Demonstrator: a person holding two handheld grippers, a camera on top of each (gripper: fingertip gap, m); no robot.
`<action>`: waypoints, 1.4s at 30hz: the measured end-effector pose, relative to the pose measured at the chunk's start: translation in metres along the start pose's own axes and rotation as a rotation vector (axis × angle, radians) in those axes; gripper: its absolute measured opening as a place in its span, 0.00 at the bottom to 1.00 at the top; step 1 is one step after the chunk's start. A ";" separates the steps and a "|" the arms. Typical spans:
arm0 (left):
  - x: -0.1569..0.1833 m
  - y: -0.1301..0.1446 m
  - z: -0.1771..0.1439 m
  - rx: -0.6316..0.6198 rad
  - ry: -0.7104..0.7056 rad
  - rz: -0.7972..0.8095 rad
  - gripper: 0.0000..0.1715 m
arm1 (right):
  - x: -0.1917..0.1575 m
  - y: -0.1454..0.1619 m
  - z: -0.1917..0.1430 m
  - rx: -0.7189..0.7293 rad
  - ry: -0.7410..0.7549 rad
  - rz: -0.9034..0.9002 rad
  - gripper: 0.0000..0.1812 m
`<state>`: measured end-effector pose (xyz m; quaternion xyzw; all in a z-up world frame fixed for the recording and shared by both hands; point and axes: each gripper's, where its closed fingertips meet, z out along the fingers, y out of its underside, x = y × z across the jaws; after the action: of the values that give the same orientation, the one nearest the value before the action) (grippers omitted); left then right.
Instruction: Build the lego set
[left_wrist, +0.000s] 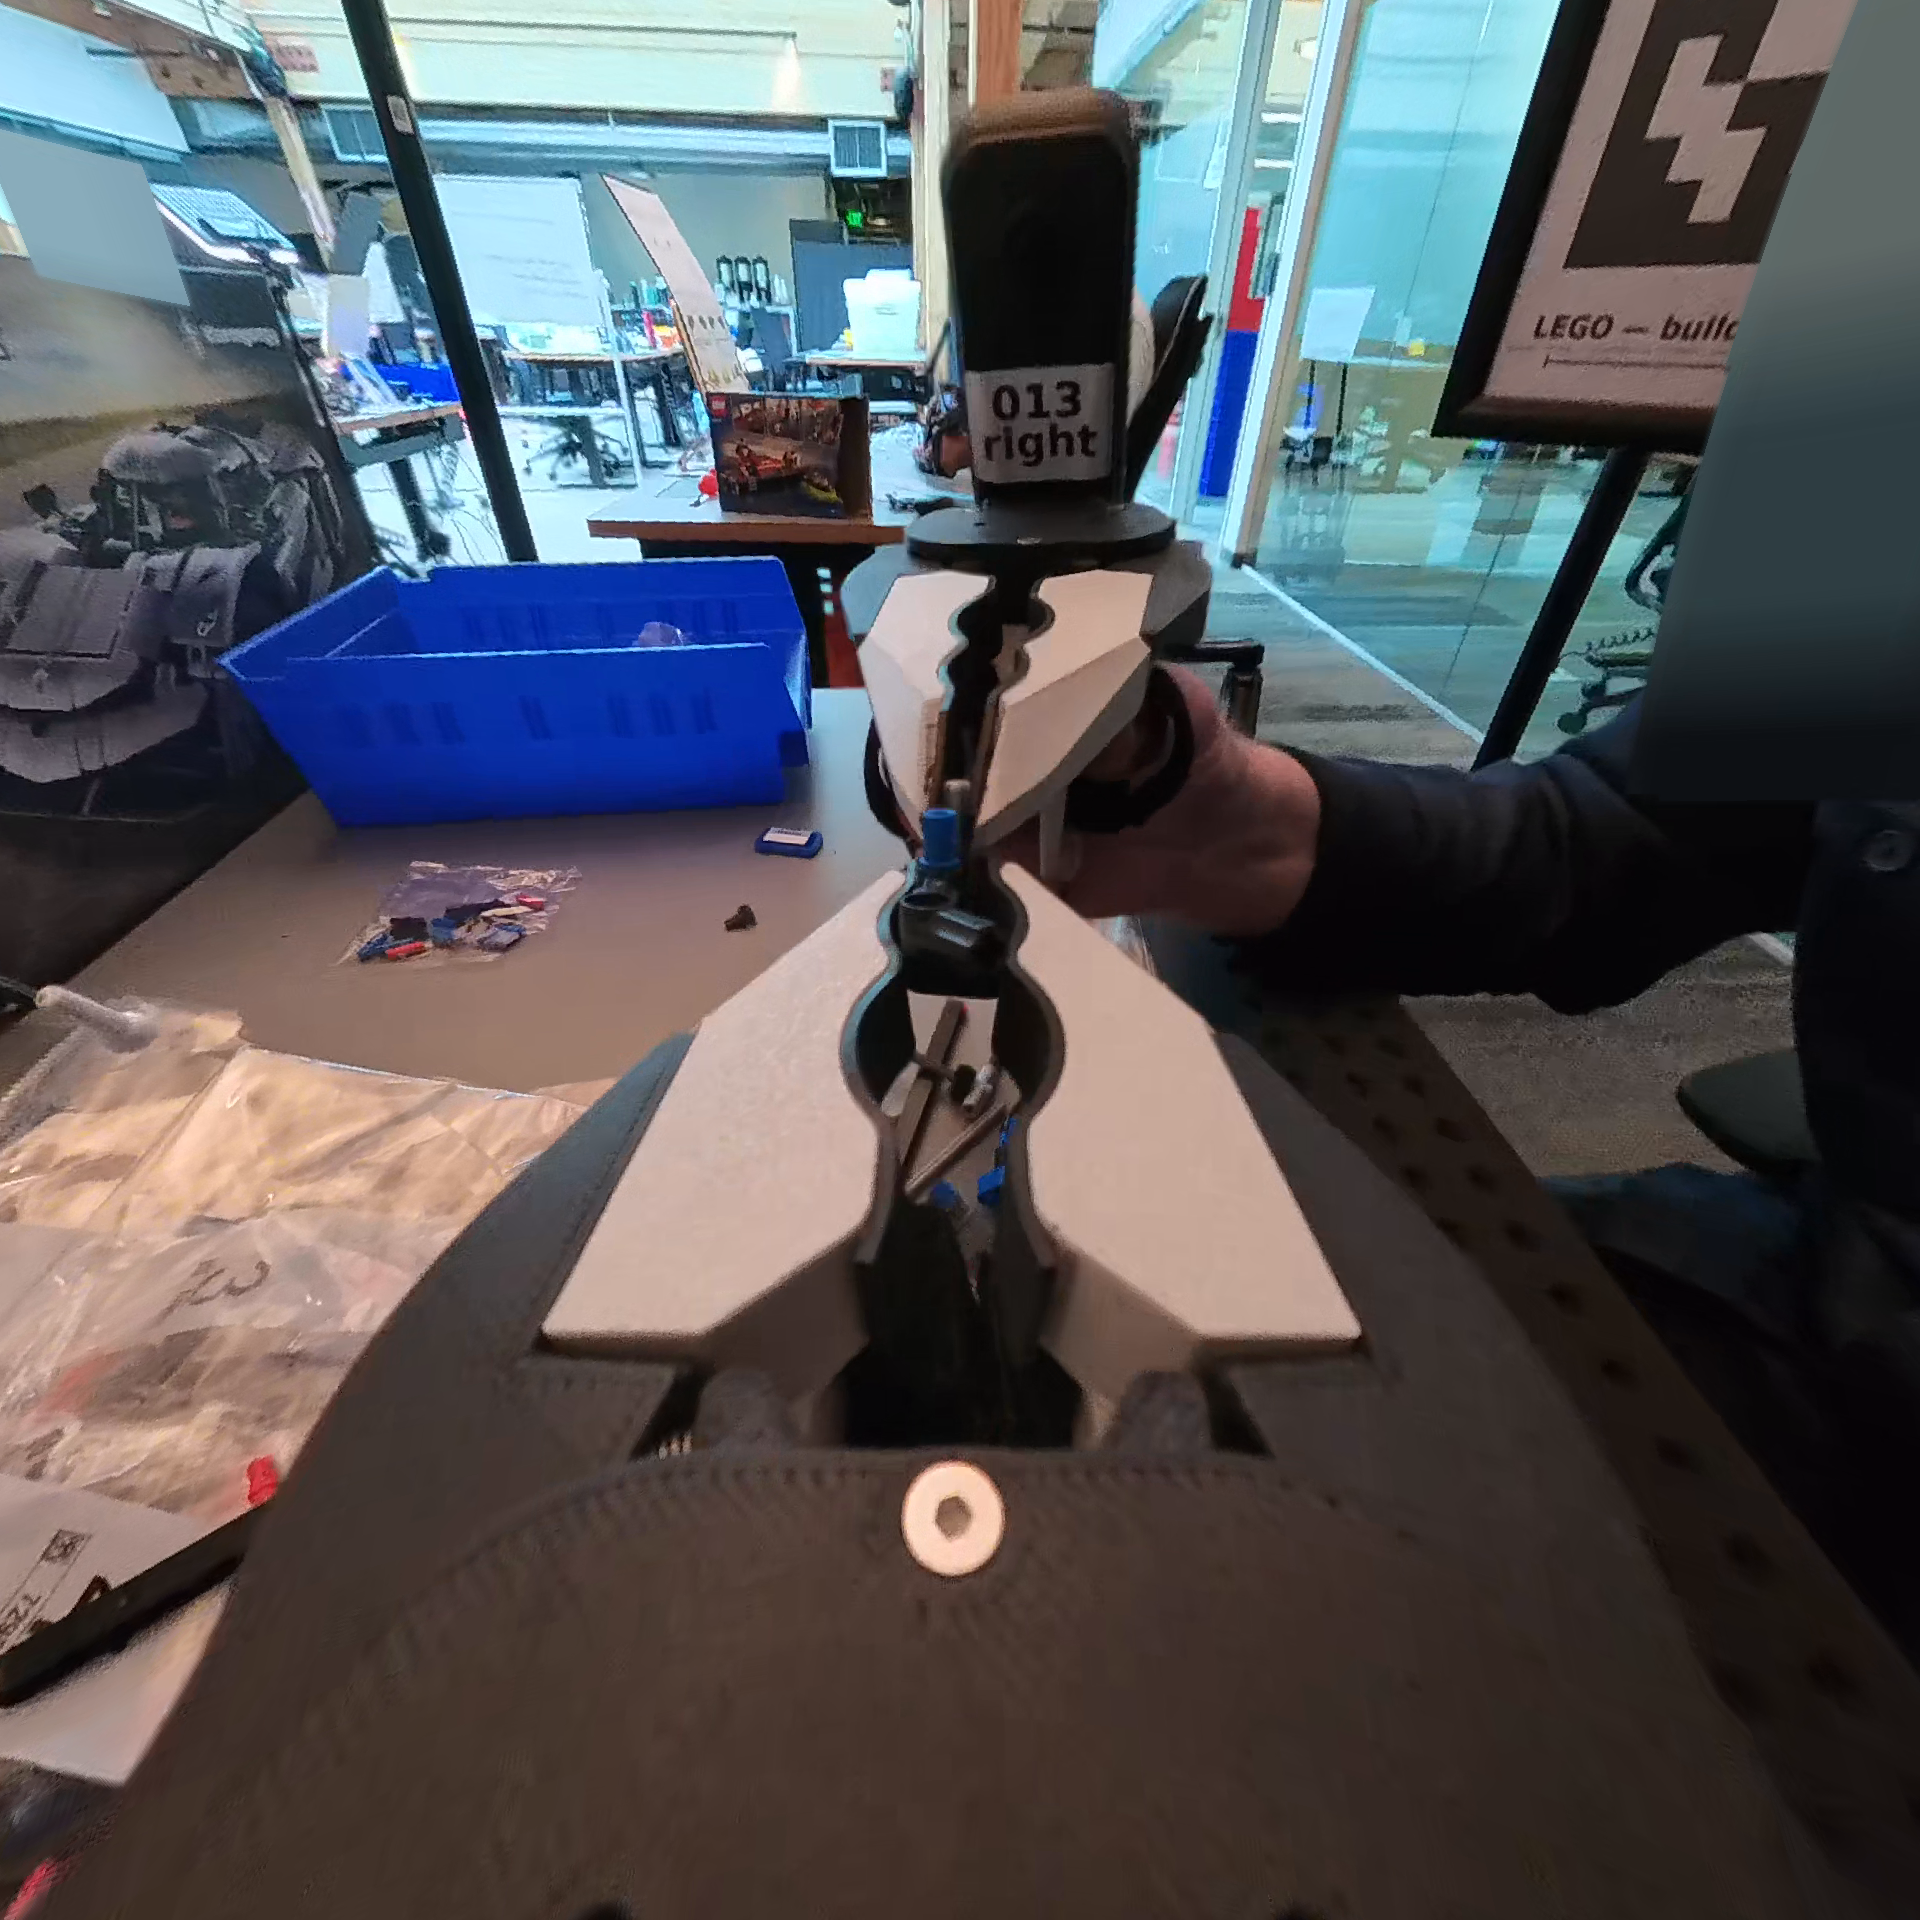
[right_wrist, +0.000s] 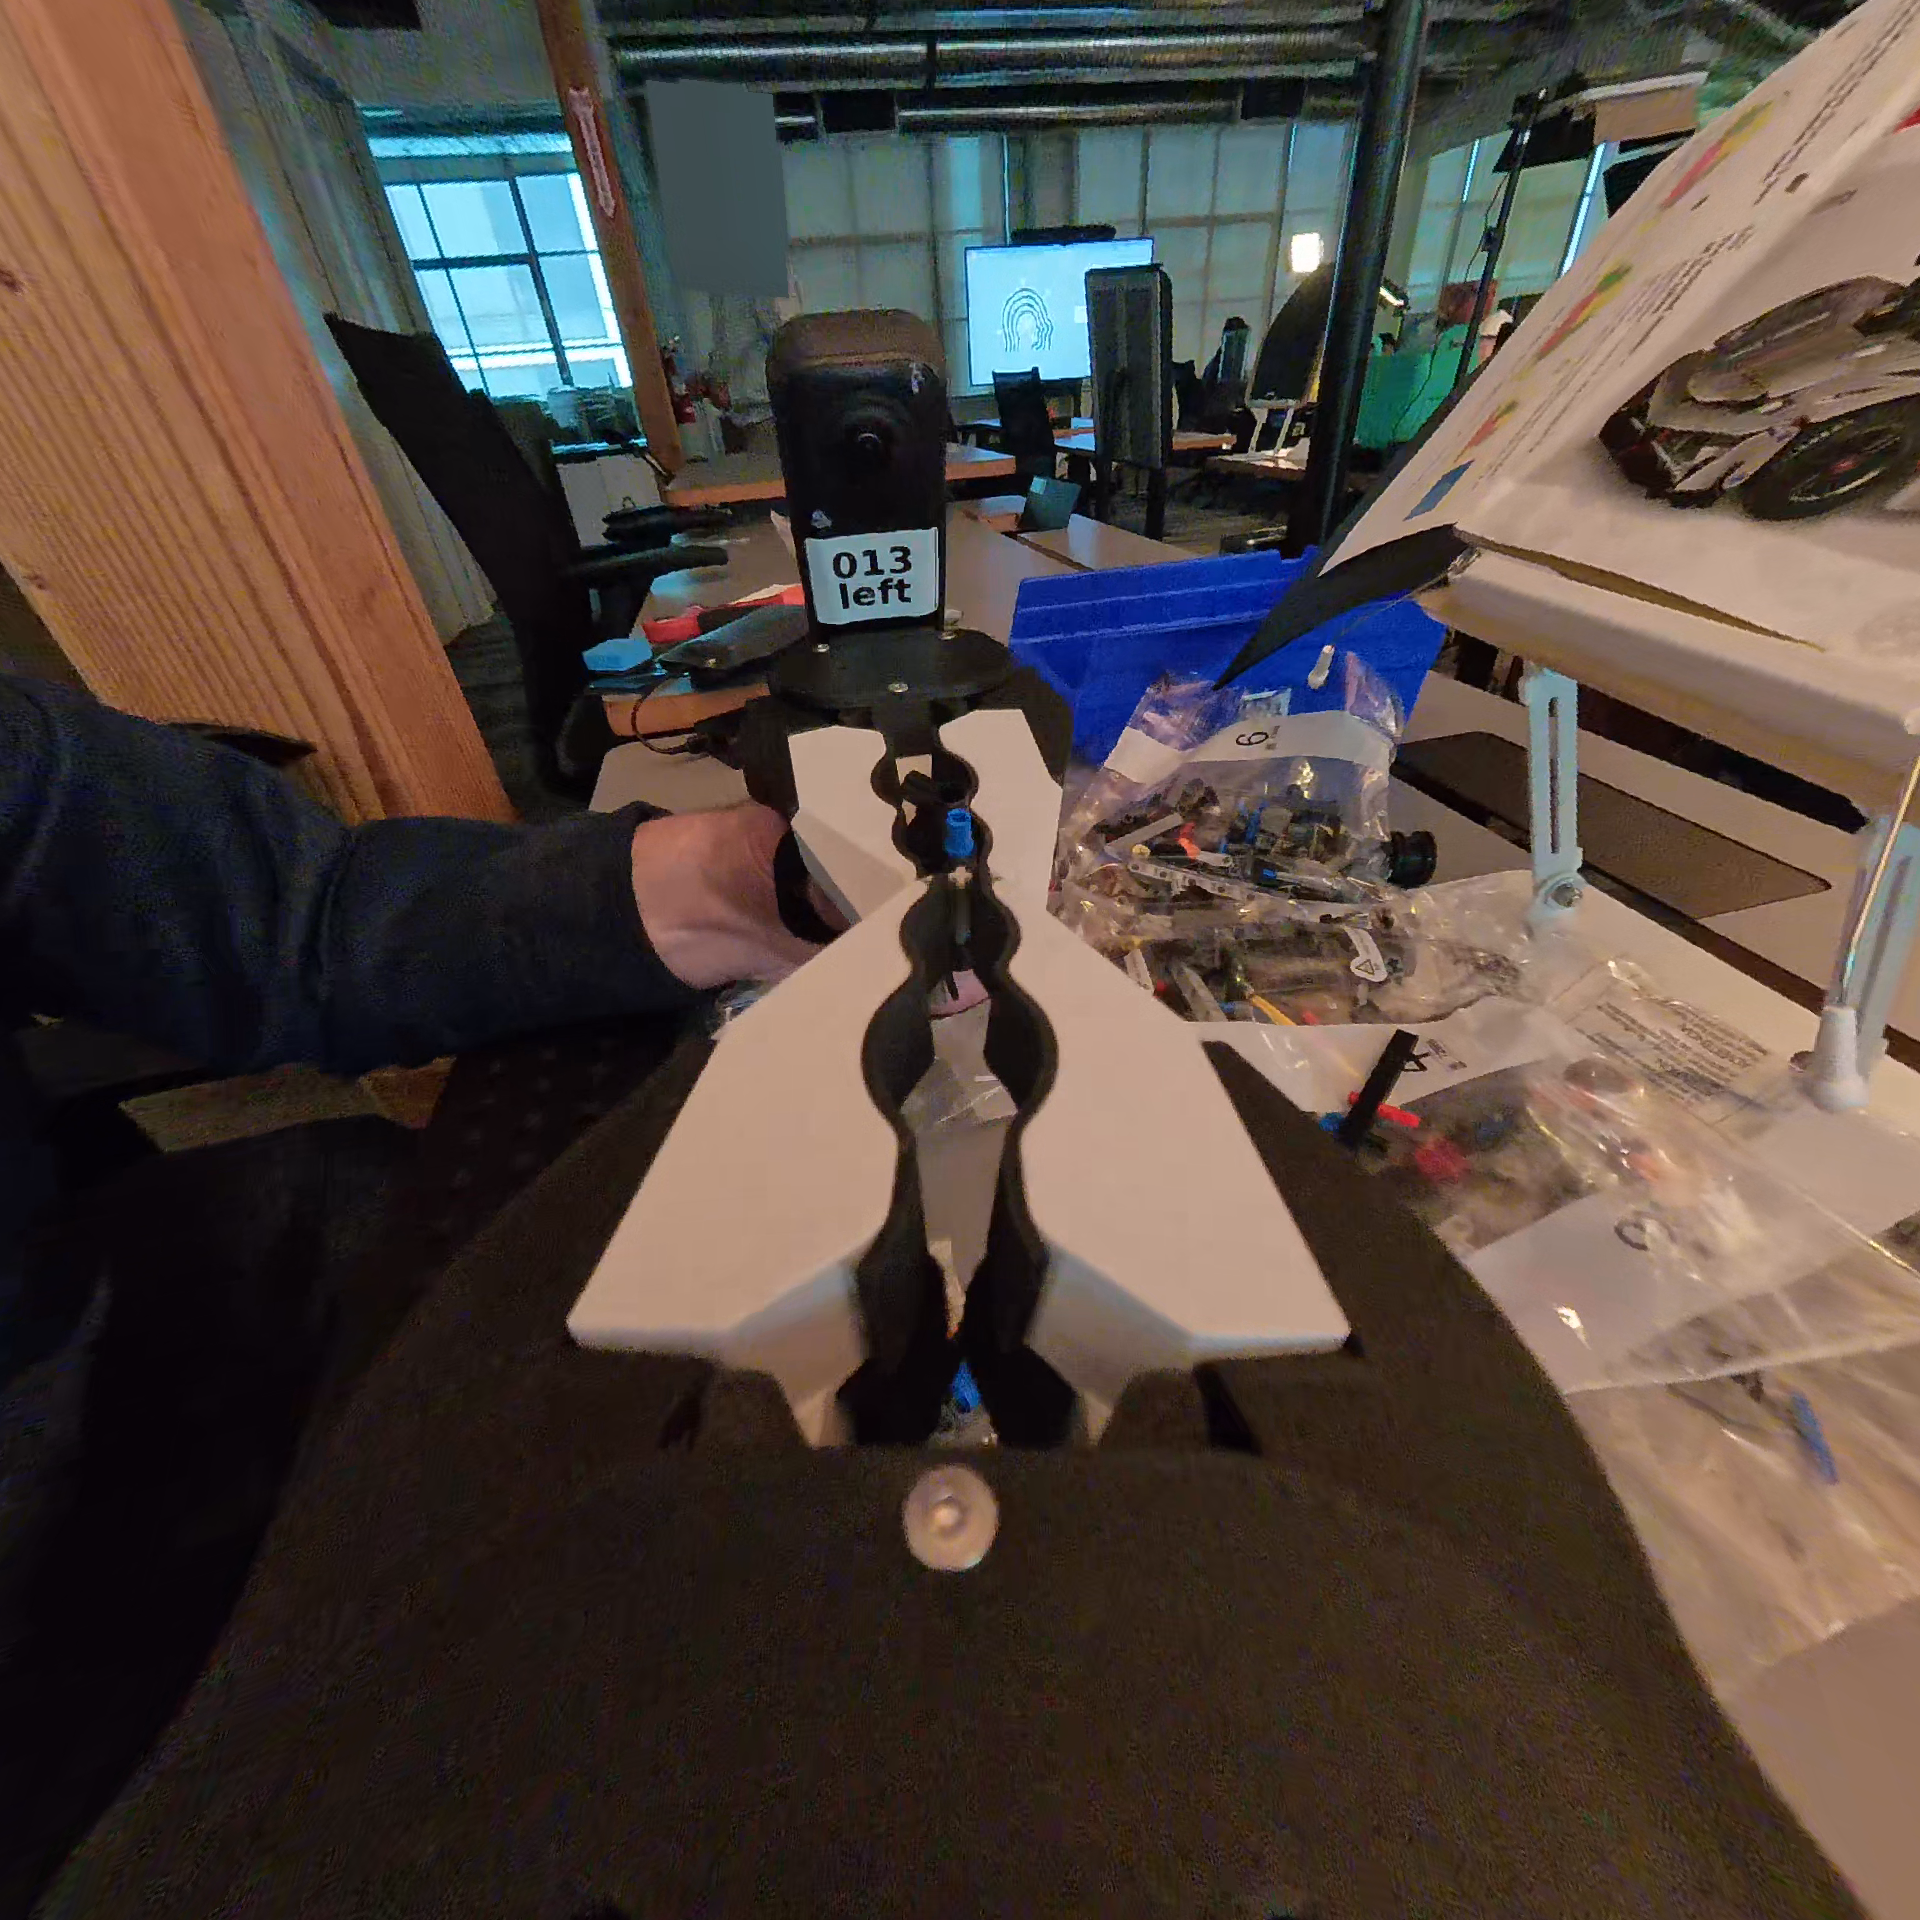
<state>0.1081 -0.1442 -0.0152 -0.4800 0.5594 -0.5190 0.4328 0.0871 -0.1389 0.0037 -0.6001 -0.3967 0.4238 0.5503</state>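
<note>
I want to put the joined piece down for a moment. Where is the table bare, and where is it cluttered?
Bare table lies between the blue bin, the small parts bag and the clear bags, with only a black piece nearby. It is crowded under the booklet stand, where a full parts bag and papers overlap.

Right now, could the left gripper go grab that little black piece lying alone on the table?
Probably not yet: the left gripper is shut on a black connector with a blue pin. The loose black piece itself lies unobstructed on the table.
</note>
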 end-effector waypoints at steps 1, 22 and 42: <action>0.001 0.000 -0.001 -0.004 0.005 0.005 0.05 | -0.001 0.000 0.000 0.005 -0.003 0.006 0.00; -0.014 0.033 -0.017 -0.239 -0.151 0.202 0.05 | 0.007 0.025 -0.003 -0.119 0.011 -0.125 0.00; -0.029 0.059 -0.043 -0.383 -0.234 0.223 0.05 | 0.018 -0.007 -0.045 -0.015 0.092 -0.096 0.00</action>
<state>0.0657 -0.1083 -0.0704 -0.5452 0.6432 -0.2937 0.4504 0.1356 -0.1357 0.0106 -0.6034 -0.4026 0.3659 0.5831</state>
